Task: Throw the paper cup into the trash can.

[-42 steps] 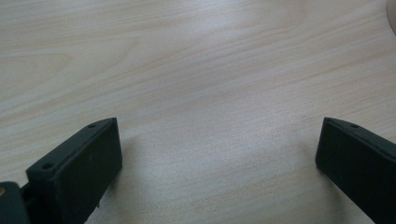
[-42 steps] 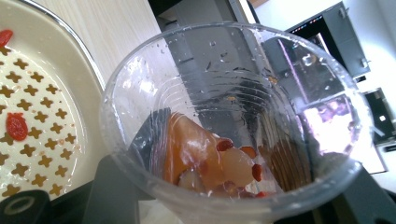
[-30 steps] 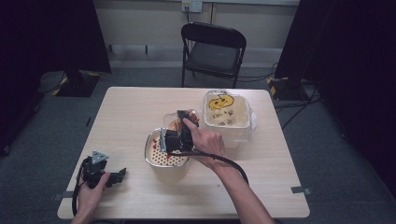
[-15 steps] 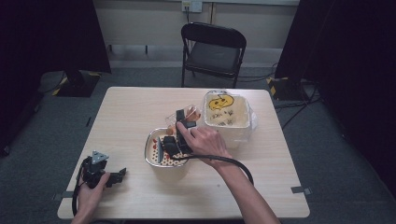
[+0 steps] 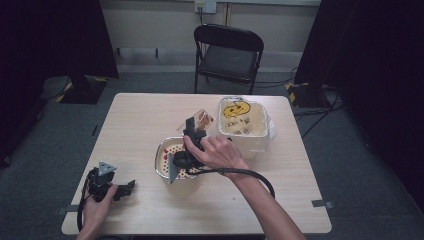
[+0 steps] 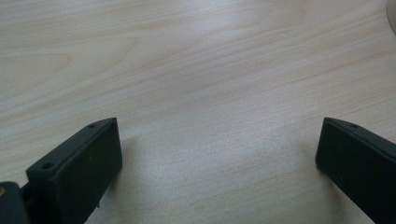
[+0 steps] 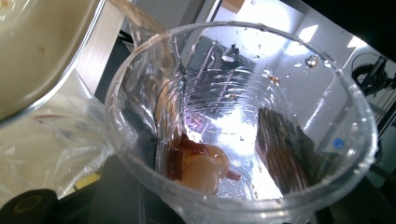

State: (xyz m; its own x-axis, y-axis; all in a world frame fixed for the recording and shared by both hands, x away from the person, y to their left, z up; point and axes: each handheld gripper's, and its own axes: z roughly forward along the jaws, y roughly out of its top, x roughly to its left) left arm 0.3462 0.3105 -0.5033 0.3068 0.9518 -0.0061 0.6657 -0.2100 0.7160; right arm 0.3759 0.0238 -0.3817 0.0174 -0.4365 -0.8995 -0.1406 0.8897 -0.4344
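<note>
In the high view the right hand [image 5: 220, 152] covers most of the right gripper [image 5: 192, 131], and the clear cup [image 5: 202, 119] just above it is small and hard to read. The right gripper view shows that cup [image 7: 243, 121] clamped between closing jaws, tipped on its side, food bits inside. At lower left, the left gripper [image 5: 112, 189] rests on the table [image 5: 140, 115], jaws wide apart.

Worktop [image 5: 140, 125]: bowl [image 5: 165, 170] near centre; tub [image 5: 250, 132] right of bowl; left gripper [image 5: 127, 187] left of bowl.
</note>
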